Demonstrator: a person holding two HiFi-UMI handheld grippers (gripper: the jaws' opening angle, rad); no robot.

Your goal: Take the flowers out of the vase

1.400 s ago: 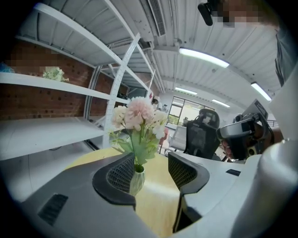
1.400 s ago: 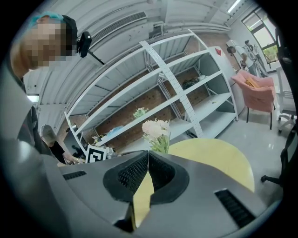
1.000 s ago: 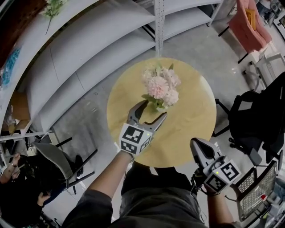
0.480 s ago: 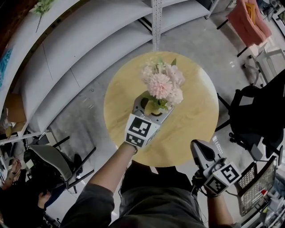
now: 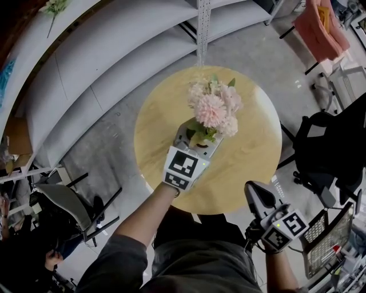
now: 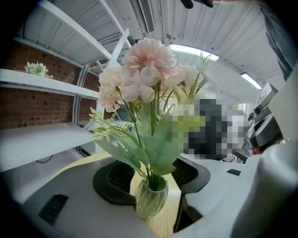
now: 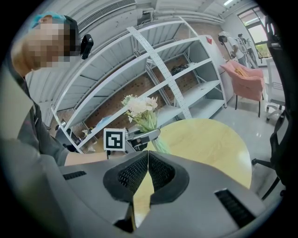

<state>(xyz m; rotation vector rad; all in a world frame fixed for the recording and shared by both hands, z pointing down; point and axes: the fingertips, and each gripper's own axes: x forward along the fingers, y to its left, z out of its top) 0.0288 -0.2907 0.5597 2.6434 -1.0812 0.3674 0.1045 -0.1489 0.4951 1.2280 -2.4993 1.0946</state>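
A bunch of pale pink flowers (image 5: 214, 109) with green leaves stands in a small ribbed green glass vase (image 6: 151, 200) on the round wooden table (image 5: 251, 154). My left gripper (image 5: 197, 140) reaches over the table's near side with the vase between its jaws, which are closing. In the left gripper view the left pad (image 6: 118, 179) lies against the vase, and a thin gap shows before the right pad (image 6: 186, 172). The blooms (image 6: 149, 65) rise above the jaws. My right gripper (image 5: 260, 197) hangs off the table's near right edge, shut and empty (image 7: 148, 162). It looks at the flowers (image 7: 139, 107) from the side.
Grey metal shelving (image 5: 114, 51) curves behind the table, with another green sprig (image 5: 54, 7) on its top left. A black office chair (image 5: 331, 154) and a wire basket (image 5: 329, 246) stand at the right, a pink chair (image 5: 320, 28) at the far right, a grey chair (image 5: 71, 209) at the left.
My left gripper has moved forward over the table until its jaws flank the vase, and the jaws have narrowed. The right gripper has stayed where it was.
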